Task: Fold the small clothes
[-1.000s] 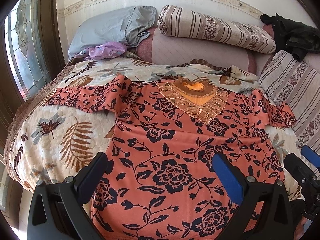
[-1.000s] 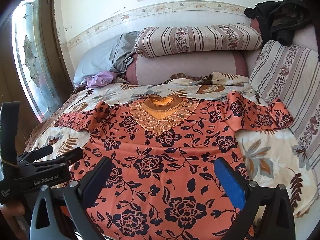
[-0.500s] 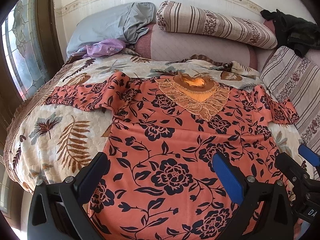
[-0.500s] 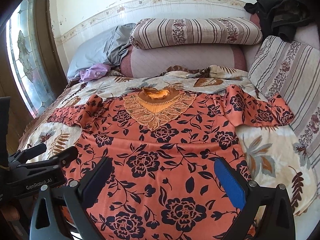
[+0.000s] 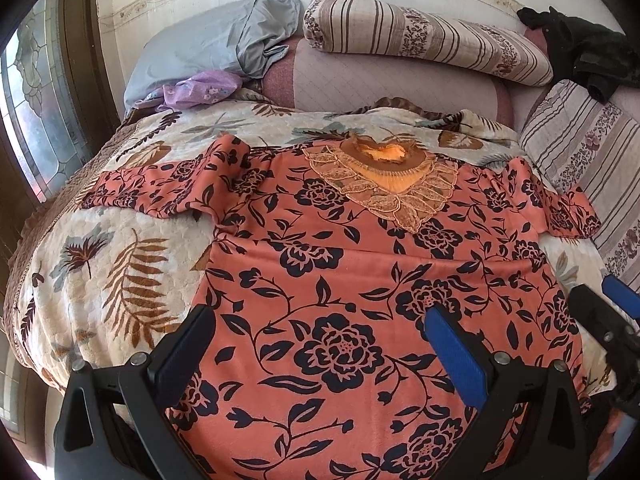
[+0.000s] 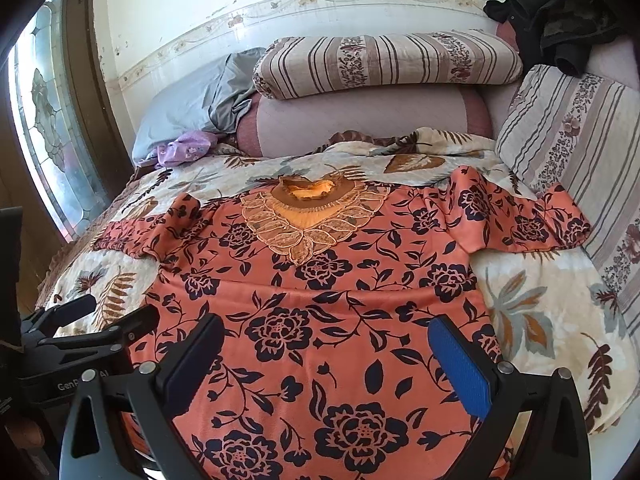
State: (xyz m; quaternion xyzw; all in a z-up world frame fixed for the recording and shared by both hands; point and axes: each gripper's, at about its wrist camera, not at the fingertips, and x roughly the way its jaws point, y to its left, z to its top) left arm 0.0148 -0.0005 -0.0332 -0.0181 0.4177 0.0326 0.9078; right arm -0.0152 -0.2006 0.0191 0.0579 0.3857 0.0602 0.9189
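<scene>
Orange floral top [image 5: 360, 280] spread flat on bed [image 5: 100, 260]; both hand-held grippers, left [image 5: 320, 344] and right [image 6: 324, 356], agape, empty near hem. Best pinching hem corners evenly.

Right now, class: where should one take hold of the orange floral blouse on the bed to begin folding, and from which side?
Grip the orange floral blouse by its sleeve ends, approaching from the outer sides. It lies flat, front up, sleeves spread wide, so each folds inward.
</scene>
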